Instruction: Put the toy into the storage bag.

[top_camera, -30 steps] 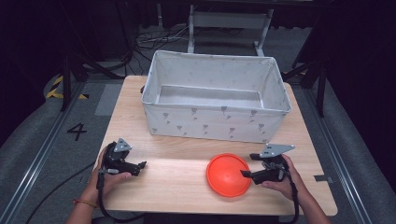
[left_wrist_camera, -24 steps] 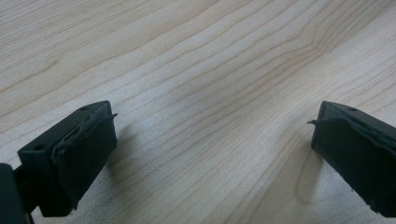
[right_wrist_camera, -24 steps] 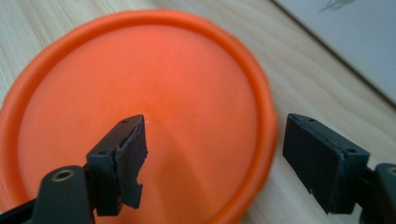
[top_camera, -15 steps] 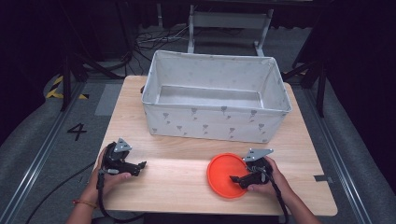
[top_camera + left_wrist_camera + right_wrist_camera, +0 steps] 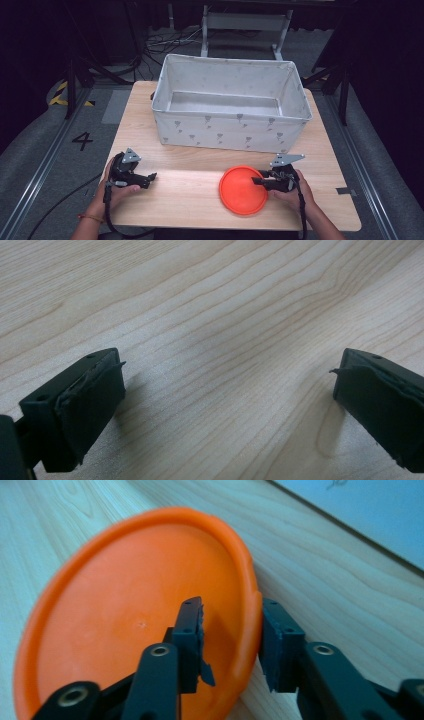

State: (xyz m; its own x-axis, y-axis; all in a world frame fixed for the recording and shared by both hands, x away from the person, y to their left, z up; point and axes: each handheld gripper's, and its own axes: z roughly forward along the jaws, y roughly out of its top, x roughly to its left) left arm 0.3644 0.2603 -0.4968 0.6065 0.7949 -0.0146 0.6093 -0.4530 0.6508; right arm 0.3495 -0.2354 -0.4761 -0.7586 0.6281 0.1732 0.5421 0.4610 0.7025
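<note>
An orange round plate (image 5: 243,190) lies flat on the wooden table (image 5: 180,205), at the front right. My right gripper (image 5: 256,181) reaches in from the plate's right side and straddles its rim. In the right gripper view the plate (image 5: 125,630) has one jaw over its inside and the other against the outside of the rim, around my right gripper (image 5: 232,625). The jaws have just been closing, and a small gap still shows beside the inner pad (image 5: 192,630). My left gripper (image 5: 152,176) rests at the front left, open (image 5: 227,385) over bare wood.
A large grey fabric bin (image 5: 230,132) with small printed marks stands across the back half of the table, and nothing lies inside it. Beyond the table, dark floor with cables and metal frames. Bare wood lies between the two hands.
My right gripper moved left onto the plate's right rim, and its jaws narrowed around it. The left hand and the plate stayed where they were.
</note>
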